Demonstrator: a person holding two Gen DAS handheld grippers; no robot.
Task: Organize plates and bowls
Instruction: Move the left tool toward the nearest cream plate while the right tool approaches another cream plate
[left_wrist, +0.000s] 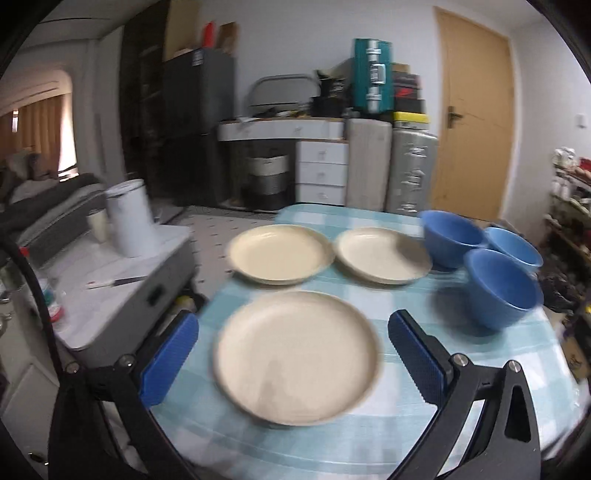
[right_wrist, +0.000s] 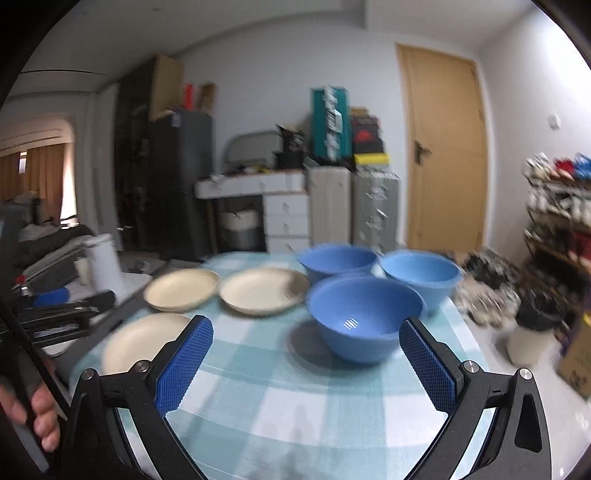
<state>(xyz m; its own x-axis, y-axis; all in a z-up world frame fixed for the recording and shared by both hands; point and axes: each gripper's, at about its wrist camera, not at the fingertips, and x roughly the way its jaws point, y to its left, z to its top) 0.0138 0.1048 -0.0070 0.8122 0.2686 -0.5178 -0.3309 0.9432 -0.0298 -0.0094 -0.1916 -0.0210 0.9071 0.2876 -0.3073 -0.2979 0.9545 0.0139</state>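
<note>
Only the right wrist view shows a hand (right_wrist: 35, 413) at the lower left edge and the left gripper (right_wrist: 51, 297) resting on the side counter (right_wrist: 129, 280); the left wrist view shows that counter's white canister (left_wrist: 130, 218). On the checked tablecloth (left_wrist: 424, 435) lie 3 cream plates (left_wrist: 297, 356) and 3 blue bowls (right_wrist: 364, 317), the far-left plate overhanging the table edge. Both claws gape wide and empty: the left gripper (left_wrist: 293, 354) over the nearest plate, the right gripper (right_wrist: 306, 360) above bare cloth before the nearest bowl
</note>
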